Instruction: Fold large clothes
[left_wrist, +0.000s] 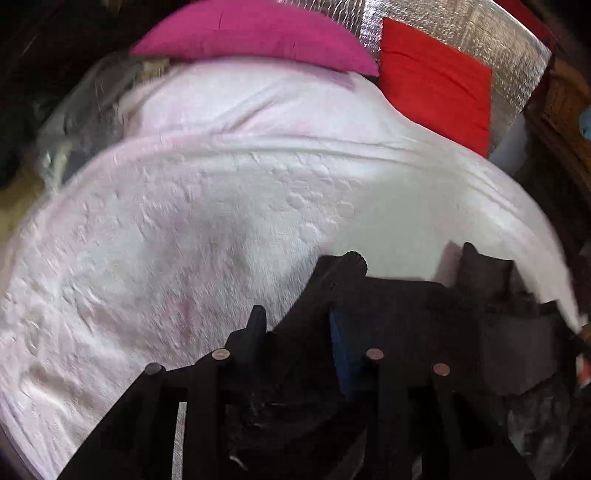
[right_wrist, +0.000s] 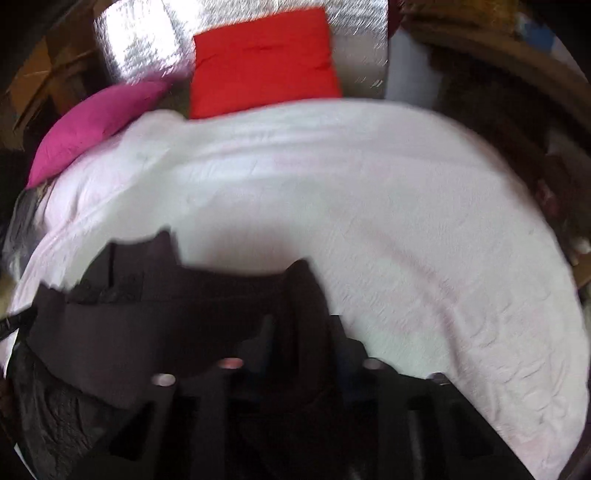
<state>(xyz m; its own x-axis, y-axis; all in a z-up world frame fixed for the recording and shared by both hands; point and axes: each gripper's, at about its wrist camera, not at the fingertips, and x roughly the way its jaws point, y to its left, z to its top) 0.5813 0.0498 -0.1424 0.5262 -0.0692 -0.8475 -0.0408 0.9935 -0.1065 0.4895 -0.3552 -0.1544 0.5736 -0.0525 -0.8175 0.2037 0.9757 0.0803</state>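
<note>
The dark garment (left_wrist: 424, 317) – bunched, edge taut – is pinched by left tool (left_wrist: 299, 325) and right tool (right_wrist: 299, 332).

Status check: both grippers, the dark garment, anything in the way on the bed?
Left gripper and right gripper each shut on dark garment, stretched between them over white bedspread. Pink pillow, red pillow far side, clear of garment.

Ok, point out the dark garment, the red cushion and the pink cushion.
dark garment (left_wrist: 424, 306): left wrist view, its stretched upper edge.
red cushion (right_wrist: 262, 62): right wrist view, middle of its face.
pink cushion (left_wrist: 251, 33): left wrist view, middle of its top.
</note>
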